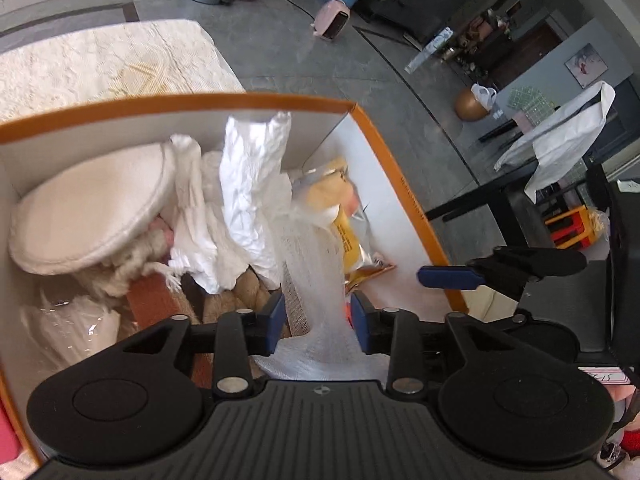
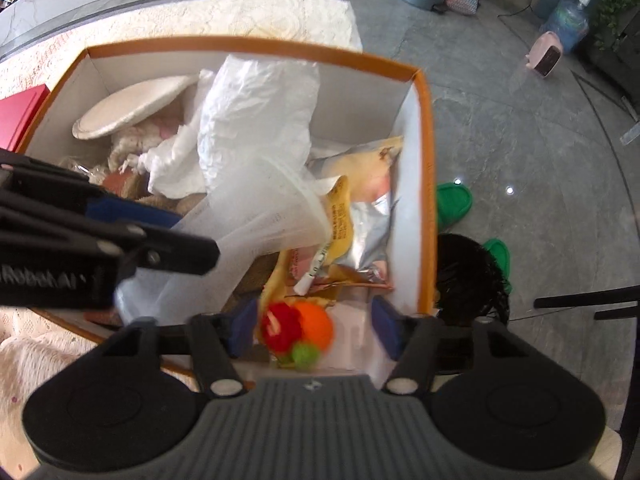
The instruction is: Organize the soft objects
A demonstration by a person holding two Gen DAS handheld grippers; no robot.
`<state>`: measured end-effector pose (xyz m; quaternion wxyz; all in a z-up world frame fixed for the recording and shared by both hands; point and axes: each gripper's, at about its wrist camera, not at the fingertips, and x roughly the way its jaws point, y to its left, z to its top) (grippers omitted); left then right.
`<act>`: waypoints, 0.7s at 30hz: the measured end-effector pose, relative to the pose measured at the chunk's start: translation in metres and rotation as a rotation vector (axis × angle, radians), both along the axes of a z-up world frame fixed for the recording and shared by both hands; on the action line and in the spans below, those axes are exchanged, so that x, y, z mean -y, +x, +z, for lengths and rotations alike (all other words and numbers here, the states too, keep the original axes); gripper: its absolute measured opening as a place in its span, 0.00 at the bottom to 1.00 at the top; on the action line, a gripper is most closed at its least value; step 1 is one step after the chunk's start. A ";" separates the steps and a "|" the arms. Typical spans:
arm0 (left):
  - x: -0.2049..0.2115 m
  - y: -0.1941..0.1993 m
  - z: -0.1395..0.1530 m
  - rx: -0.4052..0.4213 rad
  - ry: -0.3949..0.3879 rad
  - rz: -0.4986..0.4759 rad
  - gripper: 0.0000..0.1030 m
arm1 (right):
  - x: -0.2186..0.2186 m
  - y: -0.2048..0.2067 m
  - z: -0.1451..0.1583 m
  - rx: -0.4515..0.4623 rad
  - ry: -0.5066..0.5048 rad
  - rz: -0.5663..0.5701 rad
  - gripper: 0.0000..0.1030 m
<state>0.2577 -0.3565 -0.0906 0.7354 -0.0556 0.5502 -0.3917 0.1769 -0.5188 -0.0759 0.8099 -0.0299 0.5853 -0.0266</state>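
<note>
A counter [image 2: 280,20] draped in a cream lace cloth [image 1: 100,64] fills the upper left of both views. On it sits an orange-rimmed box [image 2: 425,160], centre frame, with a red box [image 2: 20,116] just beside its left wall.

Round pad [image 1: 88,208] and pouch [image 1: 340,216] inside box [image 1: 400,184].

One box [image 2: 425,184], two tools — left [image 1: 318,322], right [image 2: 314,330]
</note>
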 end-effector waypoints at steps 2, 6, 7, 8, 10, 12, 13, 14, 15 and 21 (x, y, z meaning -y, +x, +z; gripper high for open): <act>-0.006 -0.004 0.012 0.053 0.004 0.004 0.41 | 0.001 -0.004 0.010 0.019 0.004 -0.013 0.65; -0.019 -0.015 0.036 0.159 0.037 0.042 0.41 | -0.004 -0.017 0.028 0.049 0.009 -0.032 0.65; -0.022 -0.018 0.044 0.182 0.048 0.048 0.41 | -0.004 -0.018 0.035 0.056 0.005 -0.037 0.65; -0.025 -0.022 0.053 0.216 0.061 0.053 0.41 | -0.006 -0.021 0.040 0.066 0.004 -0.041 0.65; -0.037 -0.032 0.072 0.299 0.083 0.071 0.41 | -0.011 -0.029 0.058 0.101 0.022 -0.055 0.65; -0.058 -0.044 0.090 0.368 0.076 0.123 0.41 | -0.019 -0.035 0.076 0.143 0.048 -0.068 0.66; -0.069 -0.050 0.097 0.391 0.070 0.142 0.41 | -0.024 -0.039 0.086 0.165 0.058 -0.072 0.66; -0.080 -0.057 0.104 0.412 0.073 0.150 0.41 | -0.031 -0.043 0.094 0.184 0.064 -0.075 0.66; -0.091 -0.063 0.111 0.435 0.087 0.169 0.41 | -0.037 -0.047 0.103 0.205 0.067 -0.076 0.67; -0.158 -0.109 0.150 0.632 0.157 0.316 0.41 | -0.087 -0.072 0.137 0.326 0.061 -0.044 0.73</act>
